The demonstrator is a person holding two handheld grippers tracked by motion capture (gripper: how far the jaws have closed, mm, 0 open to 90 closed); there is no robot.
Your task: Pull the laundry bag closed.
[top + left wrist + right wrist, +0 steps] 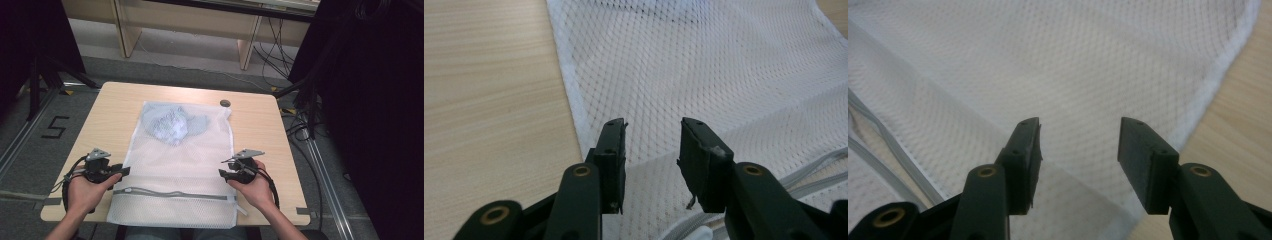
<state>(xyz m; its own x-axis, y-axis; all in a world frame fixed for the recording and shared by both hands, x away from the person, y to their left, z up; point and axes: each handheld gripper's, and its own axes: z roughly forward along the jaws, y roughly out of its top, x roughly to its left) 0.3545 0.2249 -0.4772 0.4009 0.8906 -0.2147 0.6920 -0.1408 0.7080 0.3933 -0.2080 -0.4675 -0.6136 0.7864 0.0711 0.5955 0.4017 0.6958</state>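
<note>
Mesh bag [175,170] lies flat mid-table, zipper [170,194] toward six o'clock, blue clothes [172,124] bunched inside at twelve. Left gripper [121,171] at nine and right gripper [223,172] at three hover with jaws parted and empty over its side edges. Judging by this, gripping comes next: each must lower and pinch mesh. Both hands rest low, palms inward, on the table [100,115].
</note>
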